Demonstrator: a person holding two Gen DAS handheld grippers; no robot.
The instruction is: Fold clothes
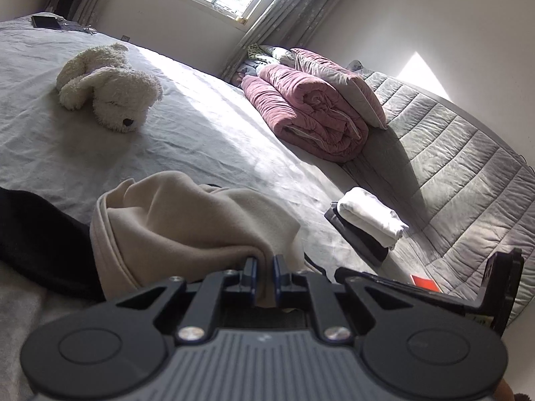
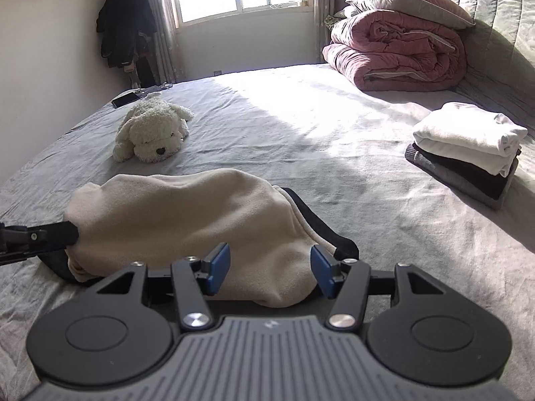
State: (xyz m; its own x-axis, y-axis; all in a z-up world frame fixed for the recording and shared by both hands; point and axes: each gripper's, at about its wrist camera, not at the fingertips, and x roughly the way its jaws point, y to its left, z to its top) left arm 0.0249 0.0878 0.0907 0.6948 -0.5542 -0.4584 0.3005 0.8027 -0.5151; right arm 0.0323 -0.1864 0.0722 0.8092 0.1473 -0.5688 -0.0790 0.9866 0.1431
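Observation:
A beige fleece garment (image 1: 187,214) lies bunched on the grey bed sheet (image 1: 207,127), on top of a black garment (image 1: 36,234). My left gripper (image 1: 264,267) is shut on a fold of the beige cloth and holds its edge lifted. In the right wrist view the left gripper's fingers (image 2: 57,235) pinch the left end of the beige garment (image 2: 187,214). My right gripper (image 2: 271,267) stands with its jaws wide apart; the near end of the beige bundle lies between the blue pads (image 2: 219,265) without being squeezed. The black garment's edge (image 2: 321,230) shows beneath.
A white plush dog (image 2: 150,137) lies mid-bed on the left. A folded stack of white and dark clothes (image 2: 468,147) sits at the right by the quilted headboard (image 1: 451,167). A rolled pink quilt (image 2: 394,53) with a pillow is at the far right, a phone (image 2: 125,99) at the far edge.

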